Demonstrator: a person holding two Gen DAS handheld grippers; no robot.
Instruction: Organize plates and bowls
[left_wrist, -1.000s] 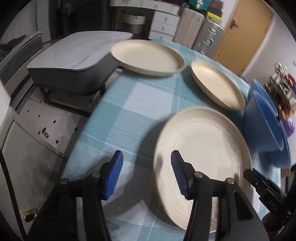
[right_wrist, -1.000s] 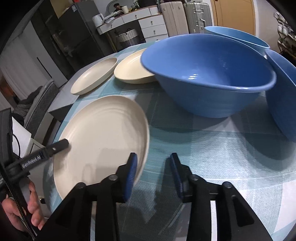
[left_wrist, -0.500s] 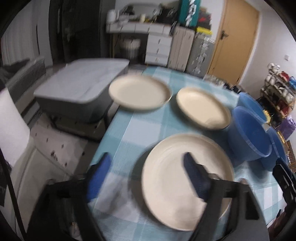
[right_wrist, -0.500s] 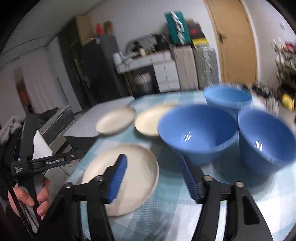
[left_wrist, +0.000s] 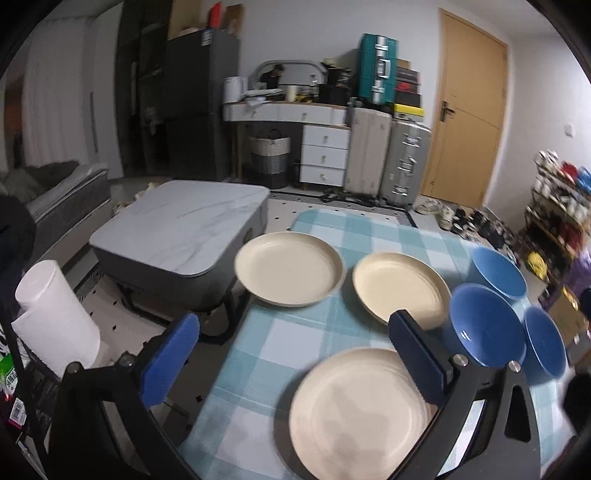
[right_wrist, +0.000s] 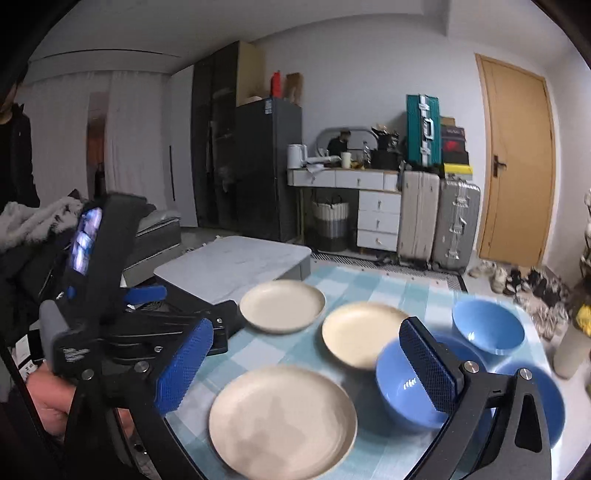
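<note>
plates (left_wrist: 360, 411): three cream, flat, apart | bowls (left_wrist: 485, 330): three blue, upright, clustered right

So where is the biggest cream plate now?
In both wrist views the biggest cream plate lies on the checked tablecloth at its near edge, left of the nearest blue bowl.

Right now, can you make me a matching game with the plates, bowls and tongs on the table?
Things:
1. nearest plate
2. bowls
3. left tongs
4. tablecloth

Descriptions:
A. blue, three of them
B. checked light blue and white
C. cream, lying flat, nothing gripping it
D. opening wide, holding nothing

Pairs: 1-C, 2-A, 3-D, 4-B
</note>
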